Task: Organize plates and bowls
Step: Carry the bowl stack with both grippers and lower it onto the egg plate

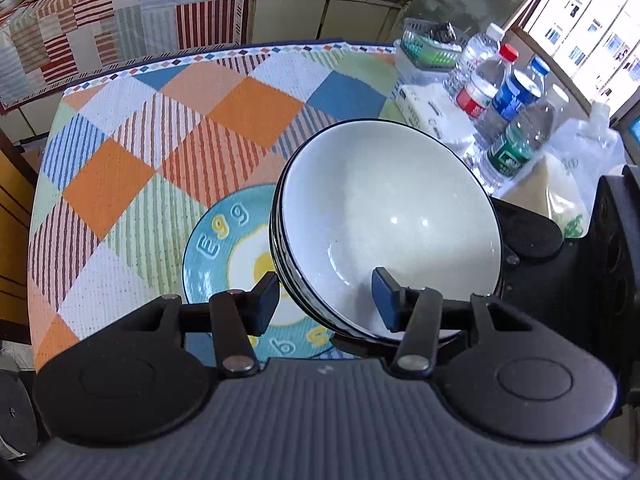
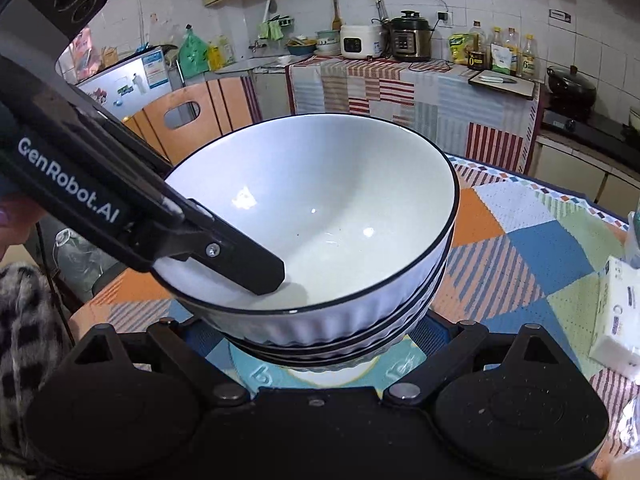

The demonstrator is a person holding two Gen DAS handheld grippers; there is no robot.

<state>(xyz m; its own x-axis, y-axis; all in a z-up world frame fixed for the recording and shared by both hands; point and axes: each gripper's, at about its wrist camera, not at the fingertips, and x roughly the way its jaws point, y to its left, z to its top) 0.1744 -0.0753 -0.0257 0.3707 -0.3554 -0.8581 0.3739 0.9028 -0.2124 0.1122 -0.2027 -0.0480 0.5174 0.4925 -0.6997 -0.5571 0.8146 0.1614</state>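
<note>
Left side: Egg plate [image 1: 208, 240] lies flat on the checked bench [image 1: 120, 184], partly hidden under the load.

Left tongs [image 1: 326, 300]: narrowed onto the rim of the bowl stack [image 1: 384, 216], with one pad outside the wall and the other pad inside the top bowl. This looks like a rim pinch on the nested bowls.

The bowl stack is tilted with its mouth leaning toward the left camera. It sits over the right part of the plate and looks to be off it, though the underside contact is hidden.

Right tongs [image 2: 316, 356]: the arms are spread wide on either side of the stack's lower part. The tips are hidden behind the bowls, so I can't tell whether they press or just cradle.

Far right: water bottles [image 1: 512, 148] and a tissue pack [image 2: 616, 312] stand near the bench edge, close to the travel path.

My read of the step is a two-handed carry of the stack to its spot. To do it well:
- Level the stack before travelling. A rim pinch on tilted nested bowls invites the inner ones to slide.
- Take the weight from below on the right side and use the left pinch only to steady the stack.
- Move both hands together. Any mismatch levers on the rim.
- Steer clear of the bottles.
- If the target is the plate, centre the stack over the yolk, lower it flat, and release the rim pinch last.
</note>
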